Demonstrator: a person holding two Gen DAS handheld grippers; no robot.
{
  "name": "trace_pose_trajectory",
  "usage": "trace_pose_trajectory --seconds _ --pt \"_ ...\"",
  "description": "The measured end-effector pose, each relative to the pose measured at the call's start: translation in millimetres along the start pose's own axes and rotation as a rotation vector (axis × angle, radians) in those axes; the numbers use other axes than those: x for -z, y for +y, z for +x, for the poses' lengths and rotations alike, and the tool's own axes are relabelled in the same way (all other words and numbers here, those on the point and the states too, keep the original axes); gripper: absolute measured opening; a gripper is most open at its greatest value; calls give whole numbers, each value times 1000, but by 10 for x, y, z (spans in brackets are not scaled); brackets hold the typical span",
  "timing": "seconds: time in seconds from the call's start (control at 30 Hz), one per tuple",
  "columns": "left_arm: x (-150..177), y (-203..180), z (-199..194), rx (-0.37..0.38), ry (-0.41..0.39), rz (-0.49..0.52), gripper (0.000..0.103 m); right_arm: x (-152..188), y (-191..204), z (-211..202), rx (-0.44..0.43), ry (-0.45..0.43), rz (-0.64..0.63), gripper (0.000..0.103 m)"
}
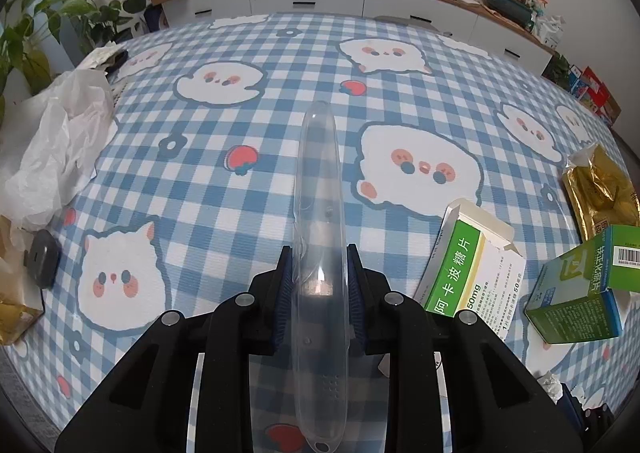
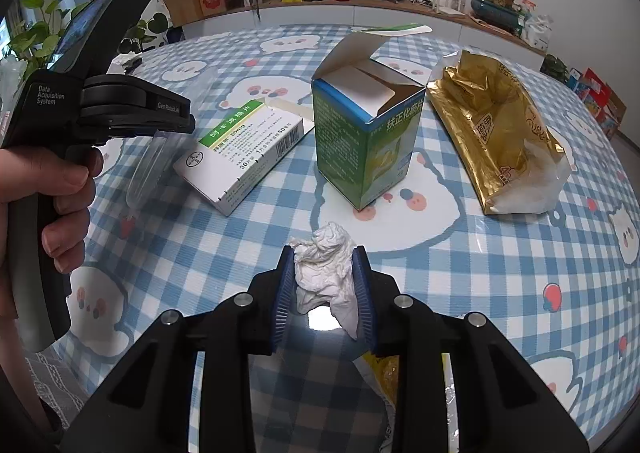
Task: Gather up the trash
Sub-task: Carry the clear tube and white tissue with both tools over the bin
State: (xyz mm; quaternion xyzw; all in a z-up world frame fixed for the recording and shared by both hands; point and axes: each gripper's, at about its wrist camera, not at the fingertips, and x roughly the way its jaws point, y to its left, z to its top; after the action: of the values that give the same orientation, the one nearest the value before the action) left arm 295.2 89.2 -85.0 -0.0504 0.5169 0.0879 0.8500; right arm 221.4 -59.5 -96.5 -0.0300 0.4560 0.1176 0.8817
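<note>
While both claws are already loaded, the trash they carry handles very differently. The right gripper (image 2: 324, 285) is clamped on a crumpled tissue (image 2: 326, 273), which sits right between the blue pads (image 2: 282, 293) with a tuft poking past the tips and a tail hanging below. I judge it nearly weightless and soft; it squashes rather than slips, so any hold across its bulk will do, though a loose corner could tear away.

The left gripper (image 1: 320, 289) is closed on a clear plastic case (image 1: 320, 213), a long narrow shell that runs forward well past the fingertips and back under the claw. It looks light, stiff and smooth, so likely to slide or crack if squeezed hard. The pads grip it across its narrow width roughly mid-length, which seems the sensible place.

Both loads hang above the checked tablecloth (image 2: 200, 253). Just beyond the tissue stands an open green box (image 2: 360, 141), upright with its flaps raised. Left of that box lies a flat white pill box (image 2: 244, 149); right of it lies a gold bag (image 2: 492, 125) on its side, white paper spilling from its mouth. All three look light, the cartons crushable. Far left of the case, at the table's edge, lies a white plastic bag (image 1: 60, 145).
</note>
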Motion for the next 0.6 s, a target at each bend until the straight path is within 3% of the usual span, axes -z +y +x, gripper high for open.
trace_pose_trajectory --seconds 0.37,0.6 --pt "317 73 -341 36 8 -8 25 -5 9 -375 -38 -62 20 27" --pt "672 159 -896 63 -32 -15 25 115 92 -808 -77 -105 31 27"
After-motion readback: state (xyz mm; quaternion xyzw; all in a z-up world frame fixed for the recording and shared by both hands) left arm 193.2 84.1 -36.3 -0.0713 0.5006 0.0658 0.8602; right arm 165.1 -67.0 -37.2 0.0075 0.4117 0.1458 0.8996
